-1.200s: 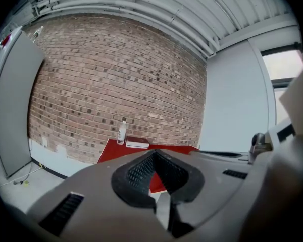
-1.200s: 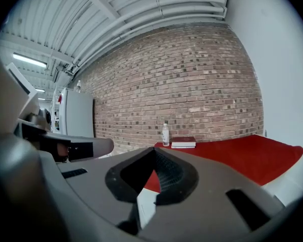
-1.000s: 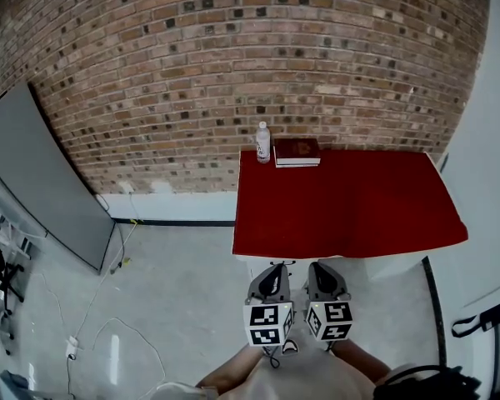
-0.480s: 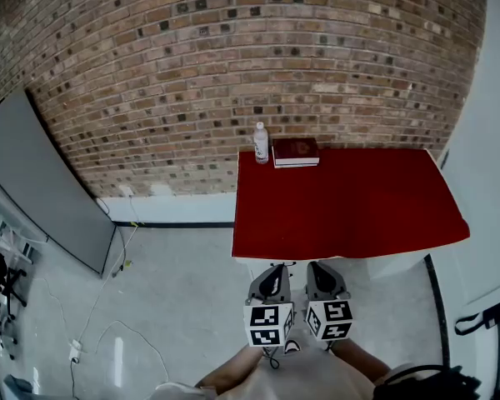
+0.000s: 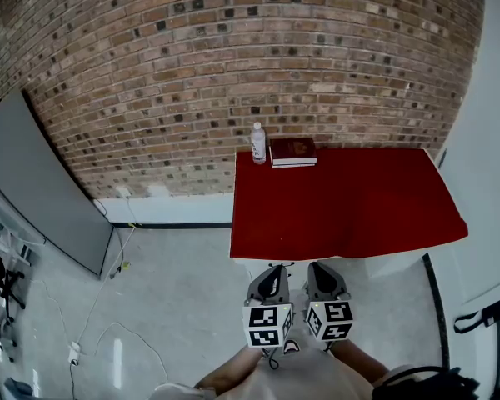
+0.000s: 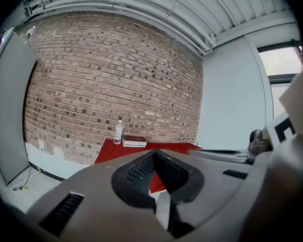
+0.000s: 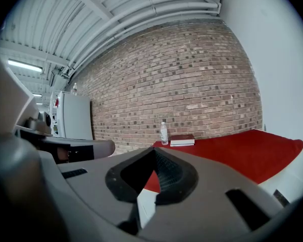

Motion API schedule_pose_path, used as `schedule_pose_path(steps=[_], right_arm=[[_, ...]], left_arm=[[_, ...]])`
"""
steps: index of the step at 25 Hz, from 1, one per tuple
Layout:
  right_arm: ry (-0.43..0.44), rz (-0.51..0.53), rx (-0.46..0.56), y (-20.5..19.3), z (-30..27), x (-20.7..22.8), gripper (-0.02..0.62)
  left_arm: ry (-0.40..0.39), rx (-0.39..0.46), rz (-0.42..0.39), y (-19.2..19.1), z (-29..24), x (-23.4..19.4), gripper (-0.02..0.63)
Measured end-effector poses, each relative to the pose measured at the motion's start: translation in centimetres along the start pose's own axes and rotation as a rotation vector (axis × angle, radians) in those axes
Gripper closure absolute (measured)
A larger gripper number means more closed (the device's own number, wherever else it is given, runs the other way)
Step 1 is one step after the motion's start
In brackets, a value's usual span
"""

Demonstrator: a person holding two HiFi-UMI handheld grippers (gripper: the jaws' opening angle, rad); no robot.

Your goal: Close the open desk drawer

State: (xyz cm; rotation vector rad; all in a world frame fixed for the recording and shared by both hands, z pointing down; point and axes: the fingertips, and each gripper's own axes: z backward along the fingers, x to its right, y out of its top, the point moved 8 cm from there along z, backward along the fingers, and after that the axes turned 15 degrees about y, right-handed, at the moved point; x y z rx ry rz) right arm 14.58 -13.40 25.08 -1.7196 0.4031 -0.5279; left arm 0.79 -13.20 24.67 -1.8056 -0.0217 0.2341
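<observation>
A table [image 5: 342, 207] with a red top is set with its far edge against a brick wall [image 5: 233, 57]. At the far left corner of the table a clear plastic bottle [image 5: 257, 143] with a white cap is stood upright. What it holds cannot be told, and the print on its label is too small to be read. Just beside the bottle, along the far edge, a dark red book [image 5: 293, 152] is laid flat; a small emblem shows on its cover, but no writing can be made out. The rest of the red top is bare.

Below the near edge of the table a white front [image 5: 375, 265] is seen. Whether this is the open drawer cannot be told from any view.

The left hand-held gripper [image 5: 273, 268] and the right hand-held gripper [image 5: 317, 267] are held side by side, close to the person's body, just short of the near edge towards its left corner. Both are pointed at the table. The jaws of each are pressed together at the tips, with nothing pinched between them; only the red top is seen through the gap between the ribbed pads.

A grey panel [image 5: 42, 190] is leaned against the wall to the left, and a thin cable [image 5: 100, 302] is trailed over the grey floor.
</observation>
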Motion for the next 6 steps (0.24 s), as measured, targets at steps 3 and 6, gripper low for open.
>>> schedule_pose_path(steps=[3,6], right_arm=[[-0.004,0.003,-0.004,0.01,-0.07,-0.06,0.597],[-0.008,0.008,-0.008,-0.24,-0.13,-0.12,0.597]], left_arm=[[-0.002,-0.004,0.0,0.06,-0.07,-0.09,0.597],[-0.004,-0.006,-0.002,-0.12,-0.09,-0.16,0.597]])
